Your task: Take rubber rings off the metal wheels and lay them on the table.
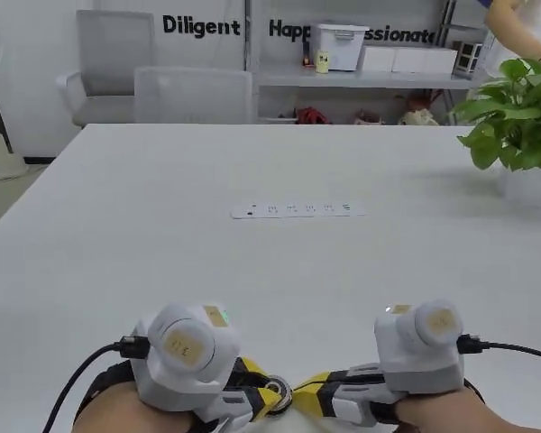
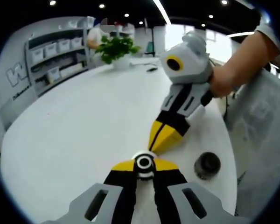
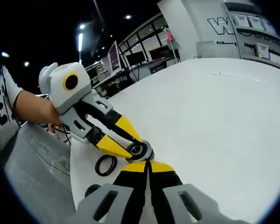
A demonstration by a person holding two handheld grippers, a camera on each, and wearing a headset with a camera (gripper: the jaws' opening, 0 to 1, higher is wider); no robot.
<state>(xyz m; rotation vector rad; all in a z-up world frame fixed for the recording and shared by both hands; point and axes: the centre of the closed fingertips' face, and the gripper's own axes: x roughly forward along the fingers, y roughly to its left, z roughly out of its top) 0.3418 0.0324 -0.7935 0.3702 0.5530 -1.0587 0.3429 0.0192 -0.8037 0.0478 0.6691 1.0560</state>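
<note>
The job looks partly done. One black rubber ring lies flat and free on the white worktop, close to the near edge and just beside the grippers, so at least one ring is off and laid down.

The work in hand is a small metal wheel, held above the worktop at its near edge, between the two grippers. The left gripper has its jaws pinching this wheel by its sides. The right gripper meets it nose to nose, with its jaws pressed together and their yellow tips touching the wheel's rim. The wheel shows a bright metal rim and a dark centre. Whether a ring sits on it, and whether the right tips have caught an edge of rubber, is too small to tell.

In the left gripper view a second wheel stands on the worktop near the edge, off to the side of the jaws. It is dark all round its outside, so it probably has its ring on and is yet to be stripped. A dark round shape also lies low in the right gripper view; it may be that same wheel.

What is left, by this reading, is to settle the held wheel and then take the ring off the dark one.
</note>
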